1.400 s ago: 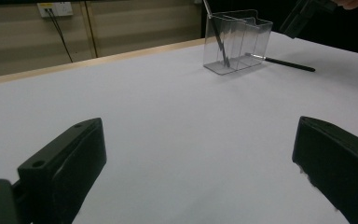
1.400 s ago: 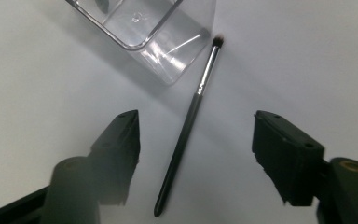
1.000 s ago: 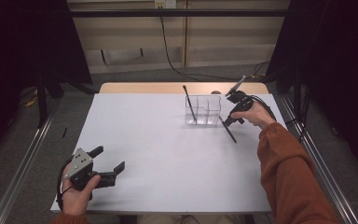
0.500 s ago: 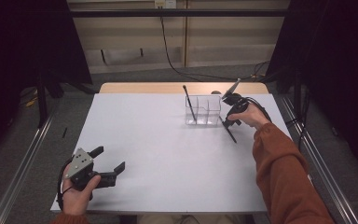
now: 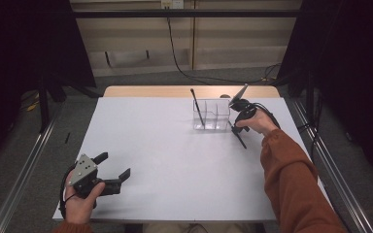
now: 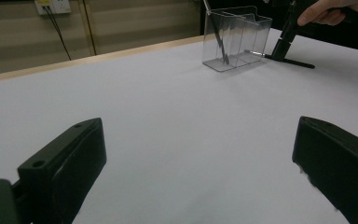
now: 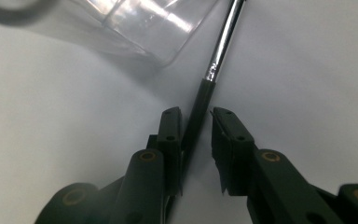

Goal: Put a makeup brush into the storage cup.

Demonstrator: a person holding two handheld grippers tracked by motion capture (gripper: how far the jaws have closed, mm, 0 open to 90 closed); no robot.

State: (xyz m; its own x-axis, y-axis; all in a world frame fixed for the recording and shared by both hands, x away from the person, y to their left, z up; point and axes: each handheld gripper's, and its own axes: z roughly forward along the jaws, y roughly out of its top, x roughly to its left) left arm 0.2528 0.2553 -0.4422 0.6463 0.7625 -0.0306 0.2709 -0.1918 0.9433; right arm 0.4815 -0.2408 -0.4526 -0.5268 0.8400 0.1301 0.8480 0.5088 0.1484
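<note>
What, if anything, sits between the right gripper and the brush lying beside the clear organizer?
Nothing visible. The right gripper already straddles the brush, its handle between the jaws with a small gap on one side. The clear organizer stands just beside, not between them. The left gripper rests far off.

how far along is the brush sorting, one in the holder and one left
Done: one brush already stands in the clear holder. In hand: the right gripper has its jaws either side of a second brush lying on the table beside the holder, with a gap on one side. Left: close, lift and drop it in. The left gripper rests open.
</note>
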